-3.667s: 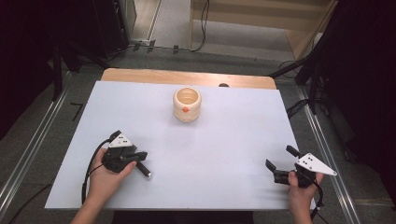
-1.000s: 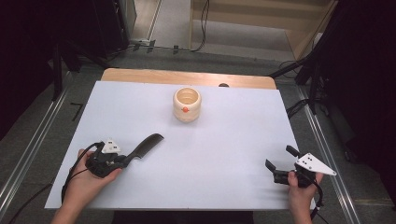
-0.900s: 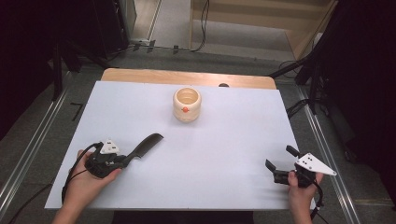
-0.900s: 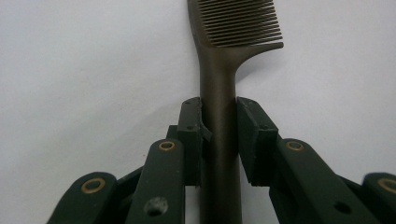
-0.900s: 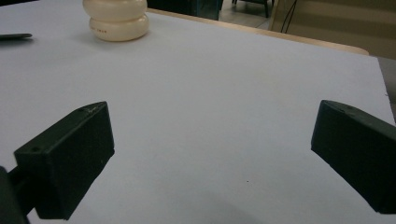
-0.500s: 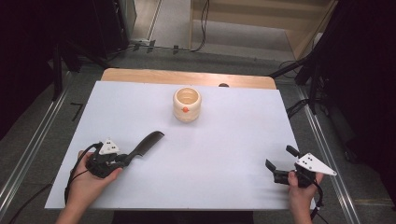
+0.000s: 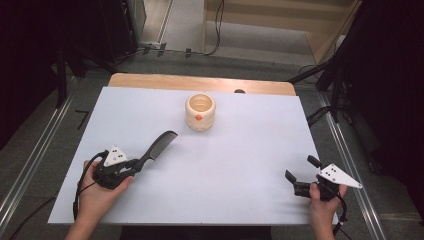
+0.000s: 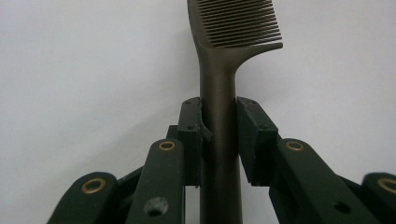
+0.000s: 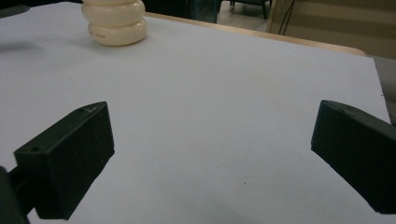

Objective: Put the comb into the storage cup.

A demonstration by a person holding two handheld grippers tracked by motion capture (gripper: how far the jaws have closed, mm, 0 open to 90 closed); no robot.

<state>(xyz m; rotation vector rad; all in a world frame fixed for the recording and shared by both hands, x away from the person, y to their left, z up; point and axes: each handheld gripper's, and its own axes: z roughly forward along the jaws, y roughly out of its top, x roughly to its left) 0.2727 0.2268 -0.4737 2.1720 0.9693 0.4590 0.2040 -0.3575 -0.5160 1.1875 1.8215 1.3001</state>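
On a white-topped table [image 7: 240, 165], the left gripper [image 7: 131, 167] clamps a dark plastic comb [image 7: 159, 146] by its handle near-left of a cream ribbed ceramic cup [image 7: 200, 111], the right gripper [image 7: 300, 177] gaping idle; the thin handle could swivel and slip.

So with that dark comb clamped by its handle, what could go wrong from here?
The left gripper grips the dark plastic comb only on its thin round handle, so the long toothed end could swivel or slip.

Swinging it toward the cream ribbed ceramic cup, the comb might knock the cup over.

The right gripper sits open, far across the white table, too distant to steady anything.
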